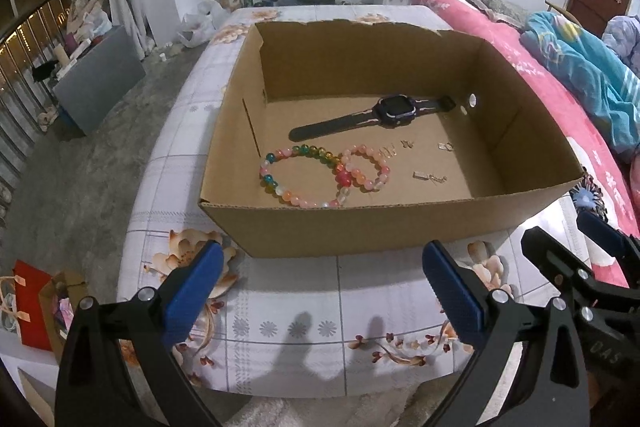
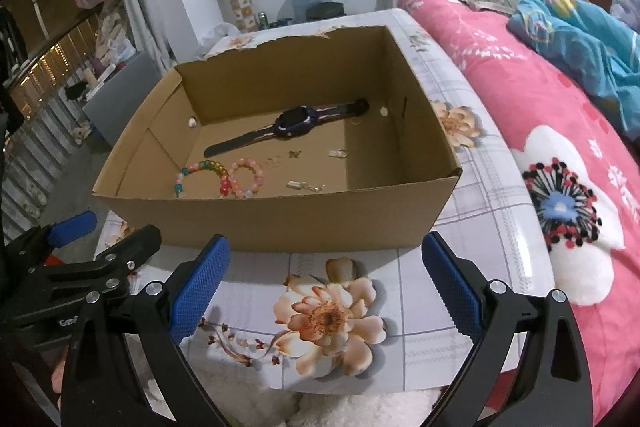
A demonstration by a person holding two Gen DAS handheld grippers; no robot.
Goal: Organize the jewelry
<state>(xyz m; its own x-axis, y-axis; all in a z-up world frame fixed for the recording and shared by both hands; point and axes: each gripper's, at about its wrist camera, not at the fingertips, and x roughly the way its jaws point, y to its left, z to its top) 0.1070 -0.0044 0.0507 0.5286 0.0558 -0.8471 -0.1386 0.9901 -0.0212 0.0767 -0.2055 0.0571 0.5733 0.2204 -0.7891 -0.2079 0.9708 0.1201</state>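
Both claws, left claw [image 1: 323, 289] and right claw [image 2: 325, 285], are hovering spread before the cardboard box [image 1: 360, 227]; the smartwatch [image 1: 372, 117] is lying diagonally, its long strap pointing near-left.

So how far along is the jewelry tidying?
Looks nearly done: the watch, two bead bracelets and small trinkets lie inside the cardboard box. Nothing is in hand; left gripper and right gripper hover open. No jewelry shows outside.

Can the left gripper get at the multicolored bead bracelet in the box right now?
Probably yes. The left gripper is open, outside the cardboard box, whose top is open; the multicolored bracelet lies uncovered behind the near wall, so reach over it.
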